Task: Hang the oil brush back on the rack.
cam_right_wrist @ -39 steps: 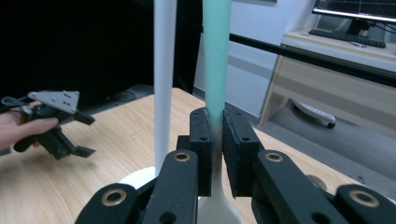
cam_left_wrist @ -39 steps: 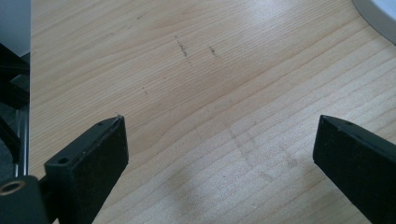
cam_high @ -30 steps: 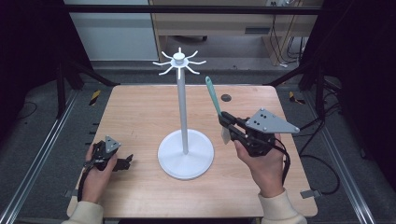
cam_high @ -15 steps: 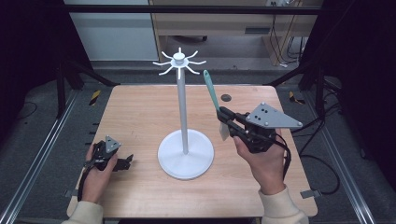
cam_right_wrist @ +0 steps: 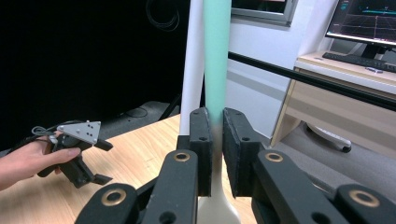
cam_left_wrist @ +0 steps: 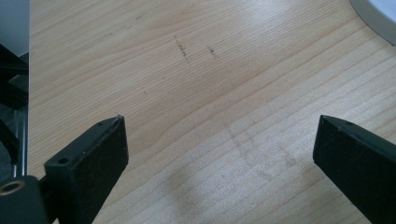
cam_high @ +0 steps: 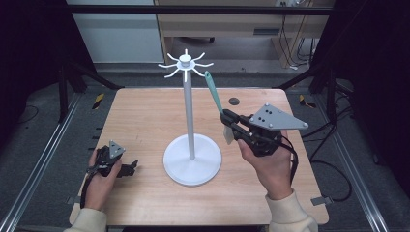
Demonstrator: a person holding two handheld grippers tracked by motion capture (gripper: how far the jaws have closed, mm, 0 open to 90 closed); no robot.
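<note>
I hold a green-handled utensil [cam_high: 214, 94] clamped in my right gripper [cam_high: 231, 126], above the right half of the table [cam_high: 140, 116], just beside the white stand [cam_high: 189, 116]. Its long axis is nearly upright, handle end up and leaning toward the hooks [cam_high: 186, 65]. To hang it well, I should lift slowly and bring the tip level with one hook. My left gripper [cam_high: 126, 167] rests near the front left corner, jaws apart, empty.

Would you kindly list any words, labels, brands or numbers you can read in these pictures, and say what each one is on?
None can be read.
The computer monitor in the right gripper view shows a grid graphic and small marks, too blurred to read.
The white hook stand, the green-handled white utensil and the grey three-cornered plate bear no visible text.
</note>
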